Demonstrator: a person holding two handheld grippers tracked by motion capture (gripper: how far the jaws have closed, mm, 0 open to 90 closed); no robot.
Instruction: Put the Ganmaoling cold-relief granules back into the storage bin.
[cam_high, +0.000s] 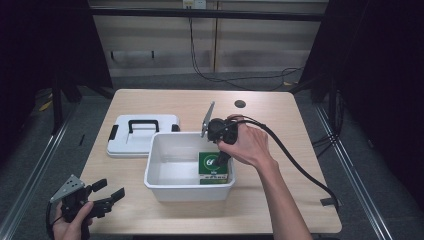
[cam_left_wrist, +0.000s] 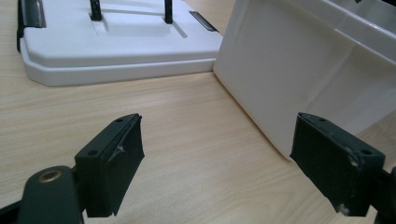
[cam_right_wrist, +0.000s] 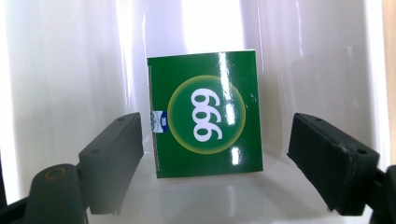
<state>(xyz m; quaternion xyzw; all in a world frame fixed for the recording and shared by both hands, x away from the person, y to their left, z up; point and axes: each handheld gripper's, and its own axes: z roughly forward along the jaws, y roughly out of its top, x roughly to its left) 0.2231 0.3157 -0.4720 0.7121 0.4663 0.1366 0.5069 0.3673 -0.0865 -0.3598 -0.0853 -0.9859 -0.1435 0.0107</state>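
Green box (cam_right_wrist: 205, 121) marked 999 lies in the white bin's (cam_high: 155, 175) right front corner, your right gripper (cam_right_wrist: 212, 158) reaching down over it, jaws wide and gripping nothing, while your left gripper (cam_left_wrist: 217, 163) hovers open, empty, beside the bin near the white lid (cam_high: 142, 134).

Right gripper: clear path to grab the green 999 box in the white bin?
Probably yes. The right gripper is already down in the open white plastic bin, jaws spread on both sides of the green cardboard box with nothing between them. The white lid lies aside.
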